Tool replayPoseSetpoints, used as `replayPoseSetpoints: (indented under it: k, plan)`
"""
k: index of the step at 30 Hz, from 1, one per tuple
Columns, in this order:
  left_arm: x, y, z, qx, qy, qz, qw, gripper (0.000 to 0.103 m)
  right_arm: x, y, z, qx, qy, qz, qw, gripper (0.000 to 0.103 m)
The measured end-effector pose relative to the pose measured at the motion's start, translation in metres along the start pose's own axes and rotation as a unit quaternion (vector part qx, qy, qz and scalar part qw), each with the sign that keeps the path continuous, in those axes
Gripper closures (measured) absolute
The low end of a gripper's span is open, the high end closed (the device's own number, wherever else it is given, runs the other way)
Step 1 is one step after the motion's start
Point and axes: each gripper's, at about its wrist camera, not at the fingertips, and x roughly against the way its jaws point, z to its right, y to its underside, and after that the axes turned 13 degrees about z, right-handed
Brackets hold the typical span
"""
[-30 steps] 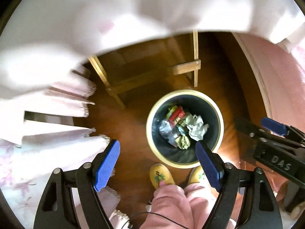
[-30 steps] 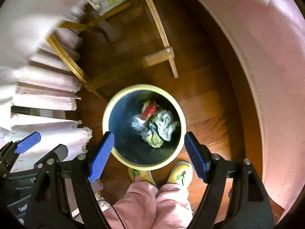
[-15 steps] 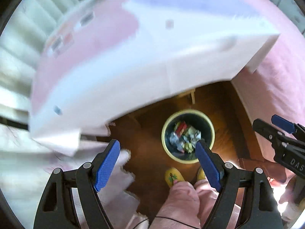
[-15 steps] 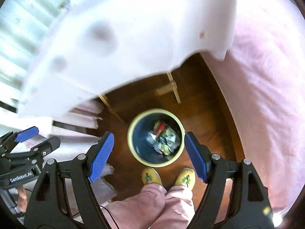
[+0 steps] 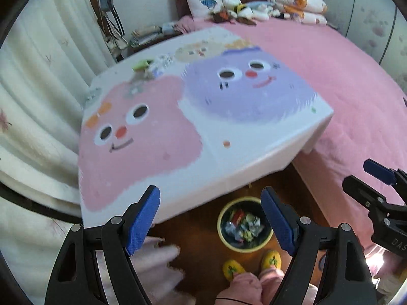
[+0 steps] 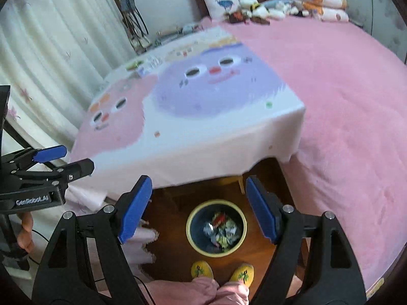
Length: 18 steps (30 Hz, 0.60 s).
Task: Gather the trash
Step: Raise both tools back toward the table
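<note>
One round bin (image 5: 244, 245) stands on the wooden floor (image 5: 198, 254) at six o'clock below the counter (image 5: 193, 117), holding a heap of crumpled trash (image 5: 243, 225) (too jumbled to count), with two yellow slippers (image 6: 202, 269) just beneath it. Two claws hang above: the left claw (image 5: 211, 218) and the right claw (image 6: 199, 209) are both released, blue pads wide with nothing between them. The left view catches the right claw at three o'clock, while only the right view shows the left claw at nine o'clock with the hand (image 6: 24, 233) gripping its handle; one pink bed (image 6: 343, 106) fills both.
</note>
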Motion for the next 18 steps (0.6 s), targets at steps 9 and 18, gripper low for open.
replayPoseSetpoints:
  k: [9, 18]
  plan:
    - [0.014, -0.042, -0.051, 0.037, -0.022, 0.037, 0.9984, 0.020, 0.014, -0.056, -0.037, 0.009, -0.023, 0.032, 0.999, 0.029]
    - [0.005, -0.060, -0.111, 0.087, -0.039, 0.041, 0.9946, 0.020, -0.003, -0.112, -0.062, 0.015, -0.034, 0.055, 0.998, 0.029]
